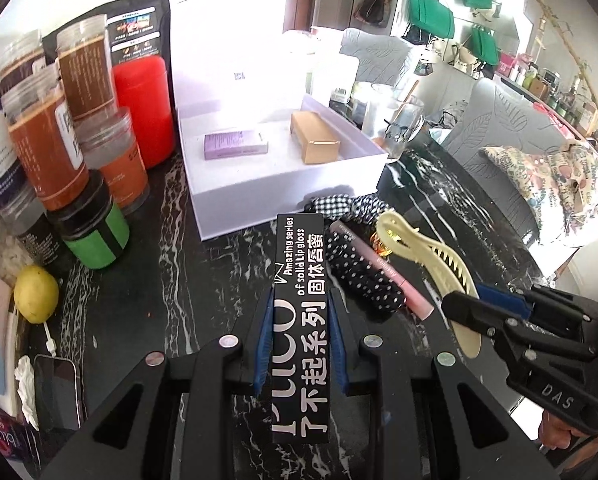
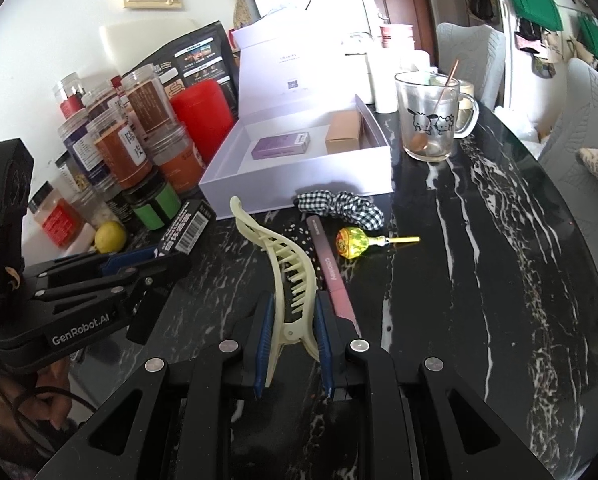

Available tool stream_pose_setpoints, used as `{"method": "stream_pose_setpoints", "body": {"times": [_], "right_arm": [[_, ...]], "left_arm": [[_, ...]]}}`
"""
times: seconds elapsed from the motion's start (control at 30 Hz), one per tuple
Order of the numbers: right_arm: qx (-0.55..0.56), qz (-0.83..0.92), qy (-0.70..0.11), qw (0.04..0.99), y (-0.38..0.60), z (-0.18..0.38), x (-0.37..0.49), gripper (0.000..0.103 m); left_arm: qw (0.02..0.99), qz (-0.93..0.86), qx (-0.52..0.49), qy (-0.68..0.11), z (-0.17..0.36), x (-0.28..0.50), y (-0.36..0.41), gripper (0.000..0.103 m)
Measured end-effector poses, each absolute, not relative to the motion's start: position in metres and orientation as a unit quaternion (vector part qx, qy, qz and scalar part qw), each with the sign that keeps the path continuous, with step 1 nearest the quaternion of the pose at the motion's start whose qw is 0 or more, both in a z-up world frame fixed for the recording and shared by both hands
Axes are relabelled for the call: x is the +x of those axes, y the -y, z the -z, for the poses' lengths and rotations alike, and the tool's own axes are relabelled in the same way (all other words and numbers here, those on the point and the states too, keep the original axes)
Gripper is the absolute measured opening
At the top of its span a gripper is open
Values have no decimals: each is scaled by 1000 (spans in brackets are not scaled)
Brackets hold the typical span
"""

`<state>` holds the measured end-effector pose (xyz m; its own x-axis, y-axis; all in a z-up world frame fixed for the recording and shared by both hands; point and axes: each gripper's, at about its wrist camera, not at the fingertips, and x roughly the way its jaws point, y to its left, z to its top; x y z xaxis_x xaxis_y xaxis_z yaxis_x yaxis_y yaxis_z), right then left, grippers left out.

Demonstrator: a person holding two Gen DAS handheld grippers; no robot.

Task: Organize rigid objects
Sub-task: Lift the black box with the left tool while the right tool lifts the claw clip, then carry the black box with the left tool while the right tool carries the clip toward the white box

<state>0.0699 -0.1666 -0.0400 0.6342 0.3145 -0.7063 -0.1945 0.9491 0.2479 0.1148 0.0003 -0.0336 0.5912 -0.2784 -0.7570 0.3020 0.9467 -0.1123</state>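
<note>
Left gripper (image 1: 299,344) pinches a long black lip-gloss carton (image 1: 301,320); right gripper (image 2: 293,344) clamps a cream plastic claw clip (image 2: 287,280). Both should clear the open white box's front wall (image 2: 299,184) before release.

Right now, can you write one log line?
left gripper: shut on black lip gloss box | right gripper: shut on cream hair clip | white box: open

I see a glossy black marble-look table (image 2: 499,260). At 12 o'clock sits a matt white cardboard box (image 2: 299,176); the hair claw (image 2: 287,276) looks like smooth cream plastic.
</note>
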Motion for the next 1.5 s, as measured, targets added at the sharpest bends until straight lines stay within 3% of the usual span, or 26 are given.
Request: {"method": "stream_pose_setpoints", "body": {"times": [1.5], "right_arm": [[32,-176,-369,912,160,-4,176,20]], "left_arm": [[920,160,8,-357,-19,227,4,25]]}}
